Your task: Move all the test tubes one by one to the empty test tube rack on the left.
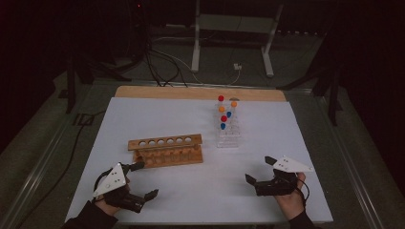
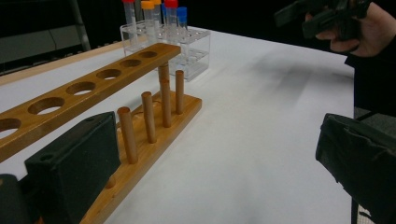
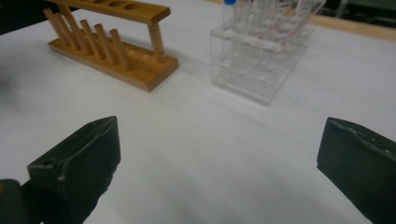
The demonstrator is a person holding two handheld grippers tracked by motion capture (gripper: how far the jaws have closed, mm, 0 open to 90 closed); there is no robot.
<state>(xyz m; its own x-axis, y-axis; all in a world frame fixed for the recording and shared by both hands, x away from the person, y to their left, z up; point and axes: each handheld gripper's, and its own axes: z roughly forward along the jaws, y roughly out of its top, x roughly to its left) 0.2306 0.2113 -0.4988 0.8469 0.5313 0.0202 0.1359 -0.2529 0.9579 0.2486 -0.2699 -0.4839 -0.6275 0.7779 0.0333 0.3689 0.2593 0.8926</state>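
A wooden tube rack with a row of round holes and upright pegs lies mid-table. Right of it stands a clear plastic rack holding several capped tubes, red, orange and blue. My left gripper is open near the front left corner, just in front of the wooden rack, with nothing between its jaws. My right gripper is open at the front right, empty, facing both racks.
A white sheet covers the table, with a strip of wood showing at its far edge. Cables and a white stand's legs lie on the dark floor beyond. In the left gripper view, the other hand holding its gripper shows at the top right.
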